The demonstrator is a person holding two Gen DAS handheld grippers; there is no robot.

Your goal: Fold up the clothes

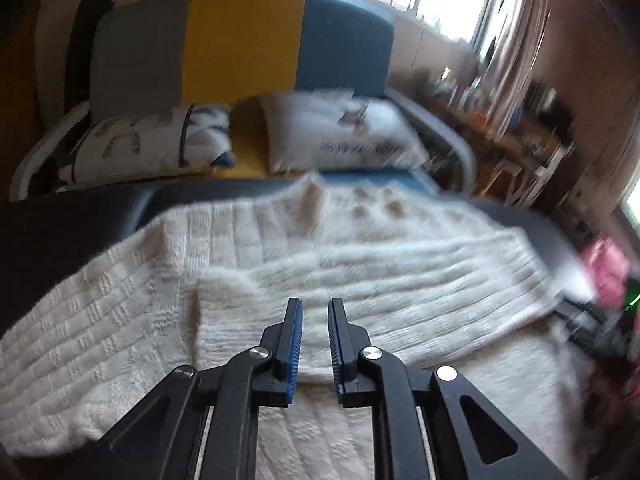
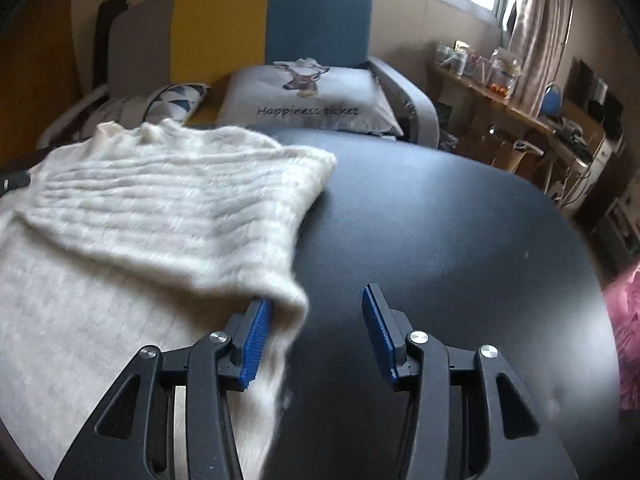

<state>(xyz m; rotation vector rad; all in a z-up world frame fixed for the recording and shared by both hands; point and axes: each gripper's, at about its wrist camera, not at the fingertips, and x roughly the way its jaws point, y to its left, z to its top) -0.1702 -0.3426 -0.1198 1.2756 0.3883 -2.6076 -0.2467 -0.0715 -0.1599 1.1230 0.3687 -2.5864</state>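
Motion blur smears the left wrist view: the shelf clutter cannot be told apart, nor the pillow print read. The sweater runs off the right wrist picture's left edge and covers the left pad tip

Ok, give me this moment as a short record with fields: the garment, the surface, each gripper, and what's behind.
garment: white knit sweater, partly folded, lying flat
surface: dark table
left gripper: over the sweater, jaws slightly apart, nothing between them
right gripper: jaws open at the sweater's edge, one blue pad against the fabric, no grip
behind: sofa with a deer-print cushion
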